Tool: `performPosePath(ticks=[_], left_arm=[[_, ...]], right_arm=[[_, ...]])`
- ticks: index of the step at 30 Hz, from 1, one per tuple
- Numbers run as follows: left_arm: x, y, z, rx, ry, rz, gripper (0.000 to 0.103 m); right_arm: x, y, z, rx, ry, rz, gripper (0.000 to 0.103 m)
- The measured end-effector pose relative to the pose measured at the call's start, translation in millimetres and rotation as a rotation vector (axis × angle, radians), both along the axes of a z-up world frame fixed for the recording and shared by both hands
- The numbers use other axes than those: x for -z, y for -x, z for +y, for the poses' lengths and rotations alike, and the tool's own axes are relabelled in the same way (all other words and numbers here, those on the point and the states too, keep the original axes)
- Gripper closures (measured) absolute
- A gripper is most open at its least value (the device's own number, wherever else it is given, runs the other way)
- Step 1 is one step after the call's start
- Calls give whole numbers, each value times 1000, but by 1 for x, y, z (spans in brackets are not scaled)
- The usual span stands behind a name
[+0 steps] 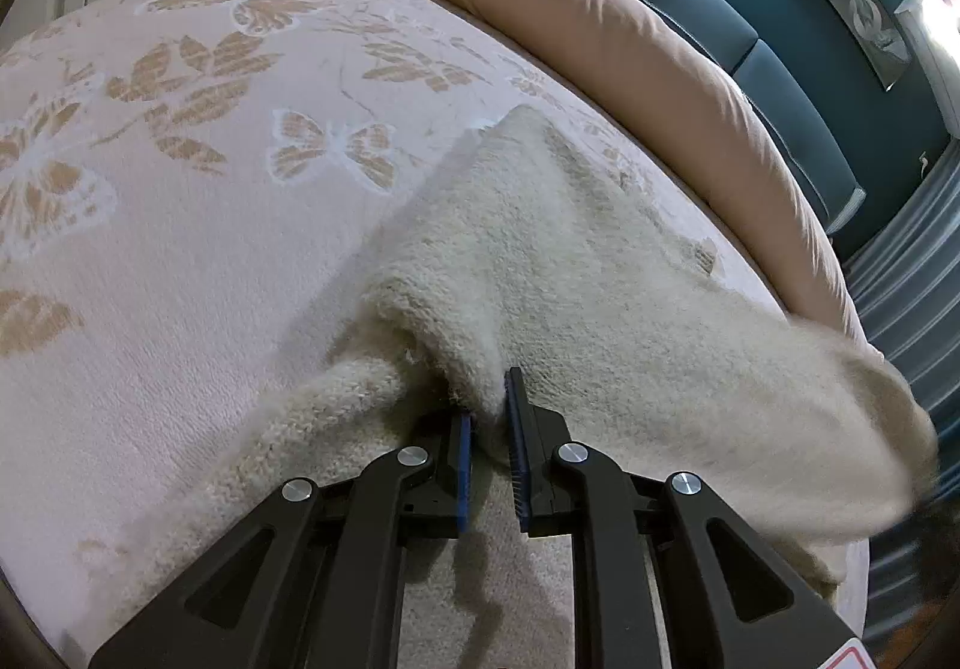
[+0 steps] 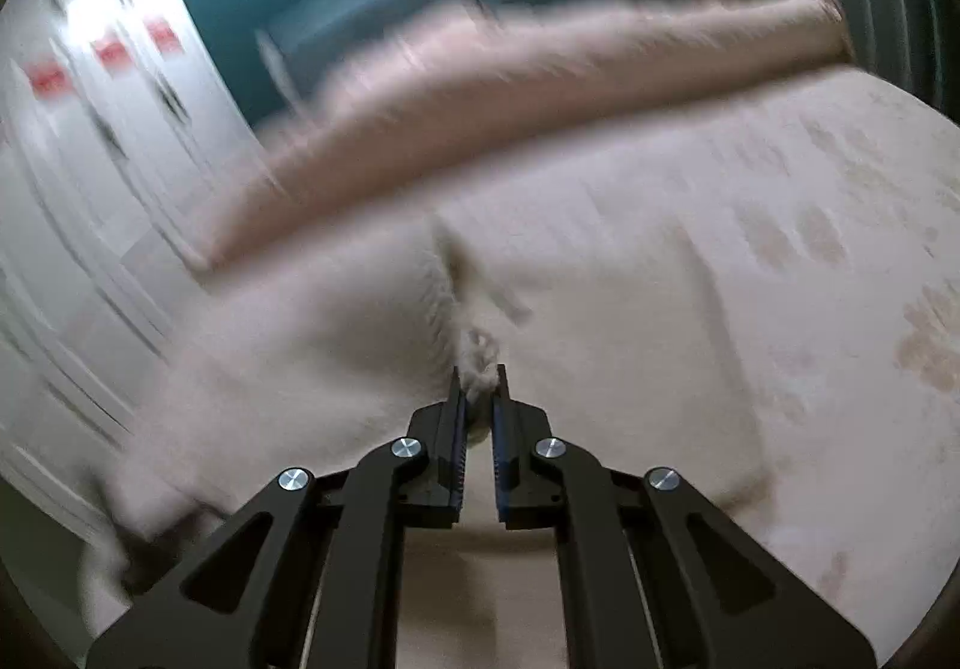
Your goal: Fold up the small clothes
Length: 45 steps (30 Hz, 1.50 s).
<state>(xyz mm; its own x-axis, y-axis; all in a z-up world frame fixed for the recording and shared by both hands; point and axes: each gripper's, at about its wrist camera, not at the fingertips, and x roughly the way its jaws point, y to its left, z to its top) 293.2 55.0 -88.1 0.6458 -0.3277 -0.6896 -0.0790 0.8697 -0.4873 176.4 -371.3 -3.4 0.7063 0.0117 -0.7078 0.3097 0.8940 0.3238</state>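
Note:
A cream knitted garment (image 1: pixel 558 249) lies spread on the bed, one part lifted. My left gripper (image 1: pixel 489 399) is shut on a fold of the knit, which rises from the jaws; a sleeve-like part (image 1: pixel 312 411) hangs to the left and another blurred part (image 1: pixel 852 429) sweeps at the right. In the right wrist view, which is motion-blurred, my right gripper (image 2: pixel 479 378) is shut on a bunched edge of the same garment (image 2: pixel 336 321), held just above the bed.
The bed cover (image 1: pixel 180 189) is pale pink with tan butterfly and leaf prints. A long beige bolster (image 1: pixel 630 57) lies along the bed's far edge, in front of a teal headboard (image 1: pixel 780 87). White wardrobe doors (image 2: pixel 90 129) stand to the left.

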Motion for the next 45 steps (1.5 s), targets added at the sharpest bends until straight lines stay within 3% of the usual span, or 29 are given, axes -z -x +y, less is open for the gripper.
performPosePath(ticks=[1, 2, 5, 6, 8, 9, 11, 12, 14, 15, 16, 17, 20, 23, 28, 32, 36, 43, 45], left_arm=[[-1, 0, -1, 1, -8, 2, 89], [-1, -1, -2, 2, -16, 4, 89], [-2, -1, -4, 5, -37, 8, 89], [-2, -1, -5, 4, -42, 8, 89], [-2, -1, -7, 4, -59, 11, 89], [-4, -2, -9, 6, -75, 17, 88], [-9, -4, -11, 25, -111, 38, 87], [-12, -4, -12, 41, -121, 44, 86], [-20, 2, -10, 78, -130, 59, 74], [-25, 11, -5, 93, -124, 70, 61], [-32, 24, 1, 97, -116, 78, 47], [-37, 34, 7, 93, -120, 80, 35], [-54, 84, 36, 74, -167, 63, 24], [-59, 134, 68, 84, -220, 92, 23], [-38, 200, 102, 105, -222, 239, 22], [-37, 225, 91, 139, -217, 223, 21], [-37, 222, 69, 207, -128, 242, 20], [-37, 205, 48, 214, -99, 290, 20], [-41, 203, 49, 209, -70, 290, 26]], right_arm=[[27, -11, -4, 9, 2, 114, 97], [48, -11, -10, 20, -35, 171, 97], [22, 12, -18, 86, -149, 12, 97], [21, 12, -16, 92, -130, 2, 96], [48, -8, -15, 77, -84, 147, 96], [49, -7, -15, 65, -52, 138, 96], [30, -1, -13, 79, -5, 148, 85], [14, 9, -12, 96, 32, 148, 85], [-8, 36, -3, 80, 82, 117, 79], [-18, 58, -2, 73, 108, 100, 72], [-25, 78, 0, 73, 129, 97, 55], [-27, 99, 3, 75, 146, 100, 47], [-17, 177, 13, 64, 146, 148, 43], [-3, 249, 12, 96, 107, 235, 40], [27, 300, 13, 151, -35, 324, 38], [42, 303, 24, 171, -170, 314, 38], [43, 293, 30, 193, -183, 278, 33], [43, 254, 44, 168, -230, 209, 34], [41, 248, 46, 169, -233, 200, 42]])
